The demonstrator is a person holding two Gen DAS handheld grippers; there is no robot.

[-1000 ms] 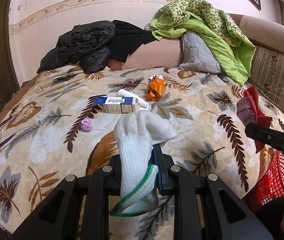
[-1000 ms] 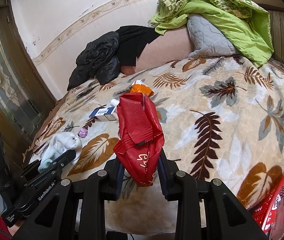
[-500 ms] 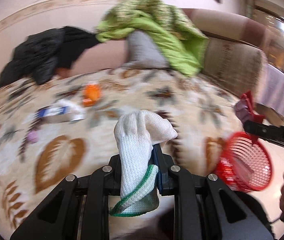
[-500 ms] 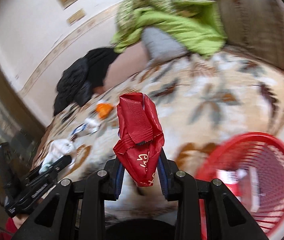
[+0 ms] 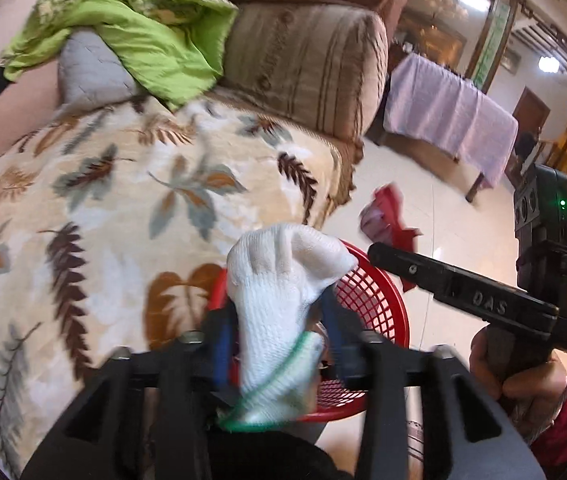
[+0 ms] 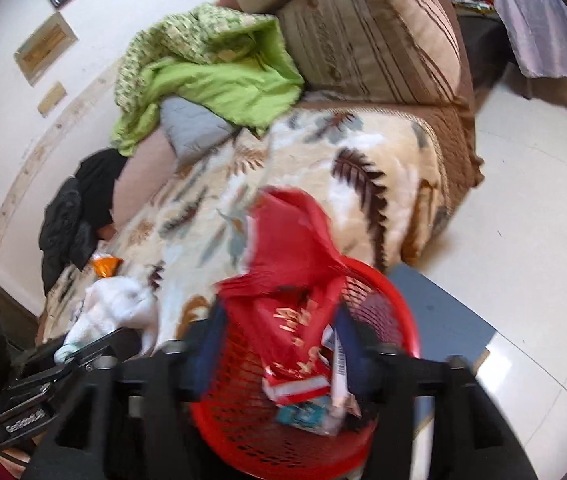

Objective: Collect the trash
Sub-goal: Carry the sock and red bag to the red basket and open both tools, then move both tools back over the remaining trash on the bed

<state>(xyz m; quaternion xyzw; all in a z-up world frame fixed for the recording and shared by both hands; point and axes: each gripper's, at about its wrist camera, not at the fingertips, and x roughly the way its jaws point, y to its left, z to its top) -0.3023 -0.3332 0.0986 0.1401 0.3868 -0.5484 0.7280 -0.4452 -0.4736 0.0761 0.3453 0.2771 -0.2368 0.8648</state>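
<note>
Red wrapper [image 6: 291, 280] sits between the right hand-held gripper's [image 6: 279, 344] just-opening, spread jaws, over the basket [image 6: 387, 292].

A lived-in home: ahead of the tongs, a sofa [image 5: 315, 64] under a leaf-print blanket [image 5: 123, 200], heaped clothes [image 6: 211, 76], tiled floor [image 6: 543, 208].

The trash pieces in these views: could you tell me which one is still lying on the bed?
The orange wrapper; the white glove and red packet hang over the red basket.
</note>
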